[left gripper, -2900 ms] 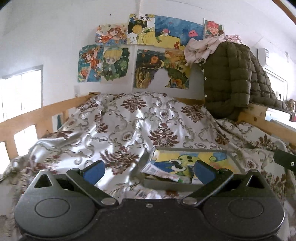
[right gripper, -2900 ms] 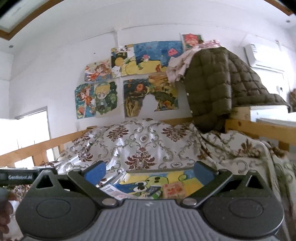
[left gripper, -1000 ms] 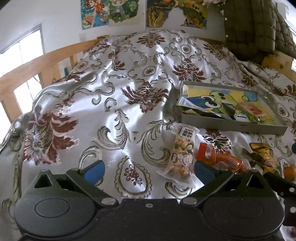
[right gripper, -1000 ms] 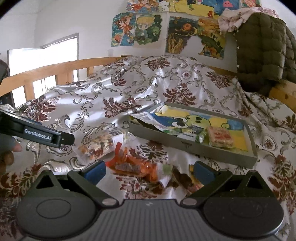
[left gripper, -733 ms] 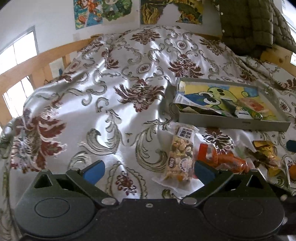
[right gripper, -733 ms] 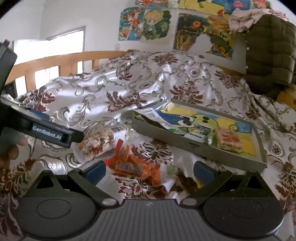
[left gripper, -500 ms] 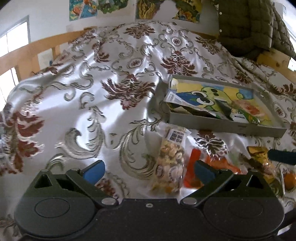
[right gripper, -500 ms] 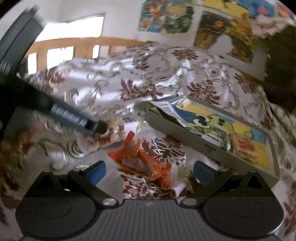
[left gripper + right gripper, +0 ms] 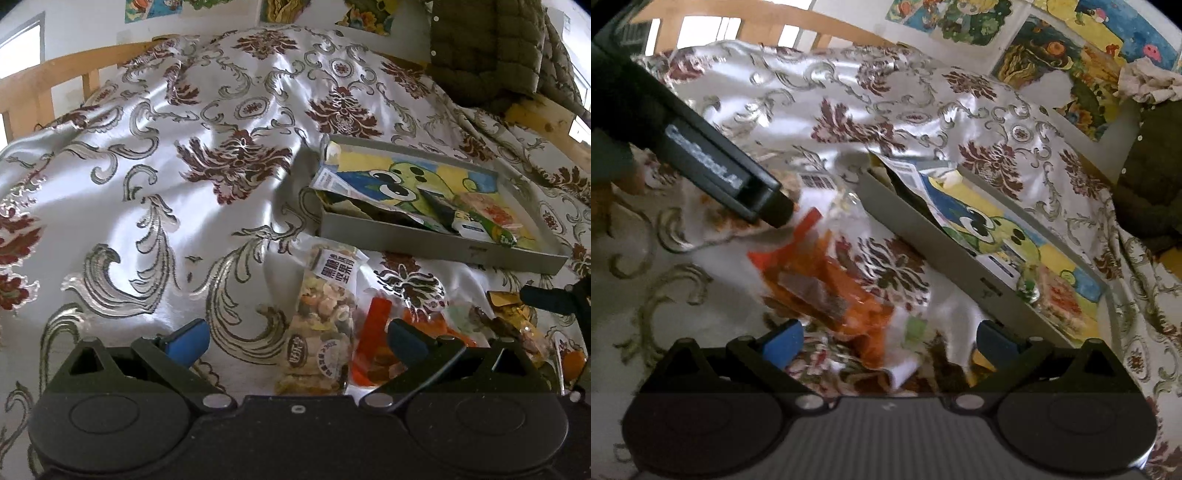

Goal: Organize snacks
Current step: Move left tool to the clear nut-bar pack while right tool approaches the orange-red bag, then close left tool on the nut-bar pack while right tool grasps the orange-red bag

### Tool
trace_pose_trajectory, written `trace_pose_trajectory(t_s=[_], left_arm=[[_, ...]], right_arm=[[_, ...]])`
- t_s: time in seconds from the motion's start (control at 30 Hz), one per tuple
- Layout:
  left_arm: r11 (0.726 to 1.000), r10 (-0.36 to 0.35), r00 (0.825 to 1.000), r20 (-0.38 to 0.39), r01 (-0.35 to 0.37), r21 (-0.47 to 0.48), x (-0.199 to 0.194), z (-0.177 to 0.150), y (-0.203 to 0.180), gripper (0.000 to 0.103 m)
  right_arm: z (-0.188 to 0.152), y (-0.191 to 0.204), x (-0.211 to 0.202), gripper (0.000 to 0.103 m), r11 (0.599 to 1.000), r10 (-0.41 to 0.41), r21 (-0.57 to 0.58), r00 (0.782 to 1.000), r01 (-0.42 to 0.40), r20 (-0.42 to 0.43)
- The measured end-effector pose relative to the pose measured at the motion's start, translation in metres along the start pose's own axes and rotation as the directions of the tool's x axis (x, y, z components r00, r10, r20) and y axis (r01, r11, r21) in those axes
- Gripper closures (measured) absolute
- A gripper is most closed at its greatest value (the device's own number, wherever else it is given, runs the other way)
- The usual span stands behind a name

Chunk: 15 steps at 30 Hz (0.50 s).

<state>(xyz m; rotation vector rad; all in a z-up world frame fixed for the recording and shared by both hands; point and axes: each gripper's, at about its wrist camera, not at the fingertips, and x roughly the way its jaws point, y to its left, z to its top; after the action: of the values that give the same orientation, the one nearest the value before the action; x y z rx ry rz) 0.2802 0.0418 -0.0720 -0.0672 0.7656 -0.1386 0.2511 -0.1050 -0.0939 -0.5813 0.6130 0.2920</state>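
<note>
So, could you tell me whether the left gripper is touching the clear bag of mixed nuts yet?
Cannot tell. In the left wrist view the open left gripper frames the nut bag, but no contact or gap shows plainly.

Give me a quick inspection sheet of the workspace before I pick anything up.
Surface: patterned satin bedspread, wrinkled.
Job's things: grey tray already holding several packets; nut mix bag, orange packet and gold-wrapped snacks loose in front of it.
Clutter: nothing seen.
Grippers: left gripper over the nut mix bag, jaws open, empty; right gripper over the orange packet, jaws open, empty.
Cables: nothing seen.
Surroundings: wooden bed rail, olive jacket, wall drawings.
</note>
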Motion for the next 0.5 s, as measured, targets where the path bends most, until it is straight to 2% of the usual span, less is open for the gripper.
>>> trace_pose_trajectory(t_s=[0.27, 0.37, 0.43, 0.5], left_arm=[[0.999, -0.035, 0.999, -0.025, 0.034, -0.007, 0.005, 0.000, -0.001, 0.012], [0.999, -0.040, 0.998, -0.042, 0.040, -0.003, 0.008, -0.001, -0.001, 0.022], [0.999, -0.038, 0.997, -0.060, 0.038, 0.005, 0.012, -0.002, -0.002, 0.031], [0.999, -0.030, 0.997, -0.067, 0.031, 0.020, 0.013, -0.003, -0.003, 0.039]], right_arm=[[-0.001, 0.016, 0.013, 0.013, 0.992, -0.036, -0.117, 0.999, 0.040, 0.037], [0.000, 0.022, 0.016, 0.015, 0.985, -0.047, -0.161, 0.997, 0.057, 0.063], [0.000, 0.024, 0.016, 0.020, 0.984, -0.038, -0.173, 0.997, 0.050, 0.074], [0.001, 0.025, 0.017, 0.030, 0.984, -0.021, -0.177, 0.997, 0.034, 0.075]])
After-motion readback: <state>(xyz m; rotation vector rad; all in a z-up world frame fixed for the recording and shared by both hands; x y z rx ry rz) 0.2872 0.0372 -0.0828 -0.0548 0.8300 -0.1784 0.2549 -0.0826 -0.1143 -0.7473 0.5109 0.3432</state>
